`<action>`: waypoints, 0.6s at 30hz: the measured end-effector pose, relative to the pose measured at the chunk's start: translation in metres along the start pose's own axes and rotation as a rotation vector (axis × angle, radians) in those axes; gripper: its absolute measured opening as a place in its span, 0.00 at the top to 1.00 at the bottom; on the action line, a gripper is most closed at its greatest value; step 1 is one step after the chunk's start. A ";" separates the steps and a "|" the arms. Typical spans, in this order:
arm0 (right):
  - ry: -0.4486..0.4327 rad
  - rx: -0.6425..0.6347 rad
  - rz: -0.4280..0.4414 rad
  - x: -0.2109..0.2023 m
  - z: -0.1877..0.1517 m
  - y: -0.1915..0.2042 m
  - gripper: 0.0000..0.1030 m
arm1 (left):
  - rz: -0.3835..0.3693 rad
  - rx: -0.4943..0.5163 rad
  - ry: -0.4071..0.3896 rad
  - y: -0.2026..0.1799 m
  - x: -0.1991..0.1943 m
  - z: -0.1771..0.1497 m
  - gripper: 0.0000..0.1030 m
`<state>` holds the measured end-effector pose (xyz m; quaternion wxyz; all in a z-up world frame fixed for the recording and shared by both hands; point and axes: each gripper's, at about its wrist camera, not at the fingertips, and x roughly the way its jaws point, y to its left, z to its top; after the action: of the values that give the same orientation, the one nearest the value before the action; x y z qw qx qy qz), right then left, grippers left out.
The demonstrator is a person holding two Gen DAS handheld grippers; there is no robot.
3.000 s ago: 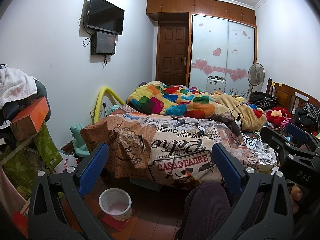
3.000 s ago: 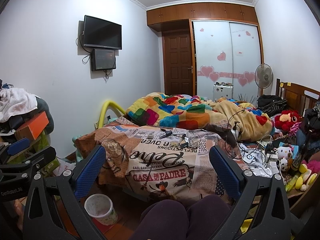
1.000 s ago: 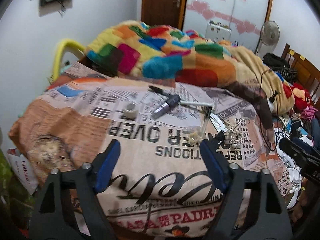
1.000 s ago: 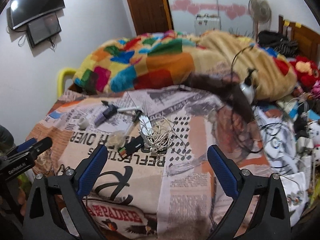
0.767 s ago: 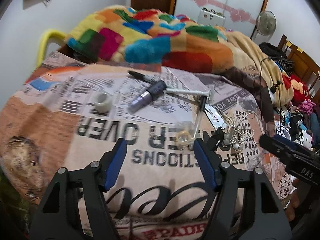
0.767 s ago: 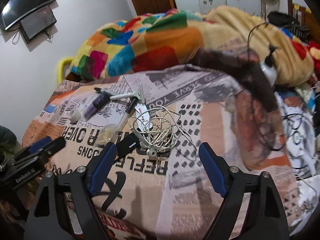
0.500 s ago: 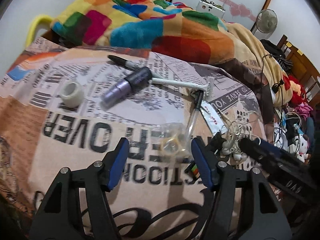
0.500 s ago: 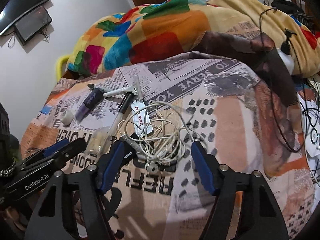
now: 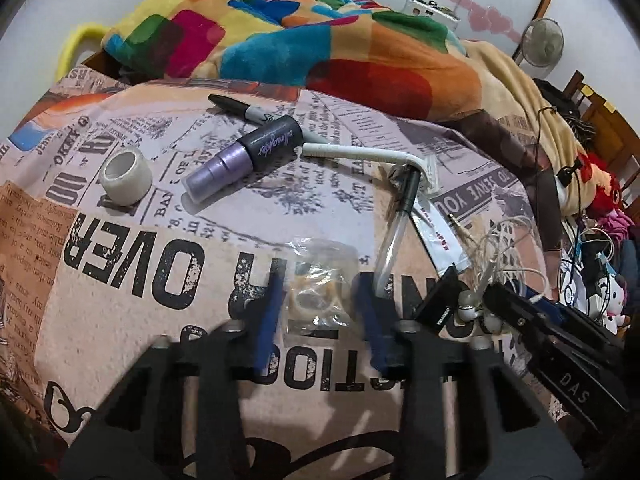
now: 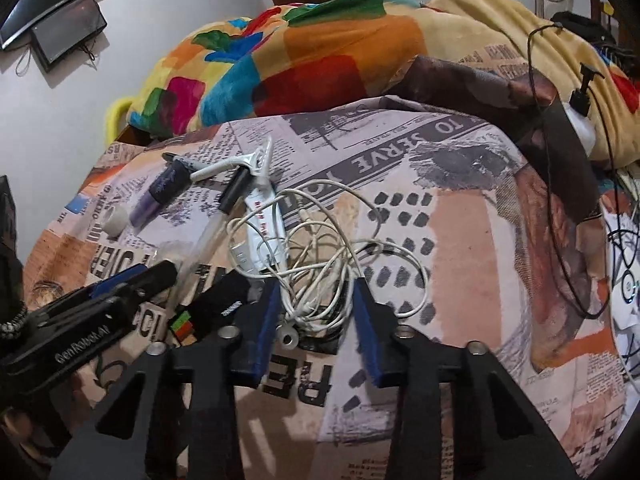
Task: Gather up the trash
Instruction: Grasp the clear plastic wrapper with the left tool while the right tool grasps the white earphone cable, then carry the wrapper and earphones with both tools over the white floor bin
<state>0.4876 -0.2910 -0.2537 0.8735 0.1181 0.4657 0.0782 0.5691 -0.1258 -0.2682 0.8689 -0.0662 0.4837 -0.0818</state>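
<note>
Blue-padded left gripper [image 9: 320, 300] sat low over the bed cover [image 9: 120, 280], jaws partly spread w/ a clear crumpled bag [image 9: 320, 280] between them; pads looked just beside the bag, contact unclear (motion blur). Right gripper [image 10: 314, 312] was near the cover's middle, jaws partly spread around a tangle of white earphones [image 10: 320, 264], pads flanking the cord but not visibly squeezing it. An earbud [image 10: 289, 338] lay just below, between the pads.

Other bits on the cover, toward its far edge by the blanket [image 9: 320, 40]: tape roll [image 9: 125, 178] far left, purple tube [image 9: 244, 156] lying tilted next to it, black marker [image 9: 244, 110] behind the tube, partly under its cap end, white razor [image 9: 368, 156] to the tube's right. Clear pen [image 9: 396, 228] ran from the razor head down toward the left gripper's right pad. White sachet [image 9: 436, 236] lay beside the pen, touching the earphones. Black flat item [image 9: 438, 300] lay between the two grippers, type unclear.
</note>
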 end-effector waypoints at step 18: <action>-0.080 0.021 0.039 -0.061 0.013 0.010 0.93 | -0.006 0.006 -0.060 0.006 -0.063 -0.002 0.78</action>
<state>0.4646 -0.2982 -0.1958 0.8885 0.1396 0.4287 0.0855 0.5355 -0.1070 -0.2181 0.8830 -0.0675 0.4568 -0.0841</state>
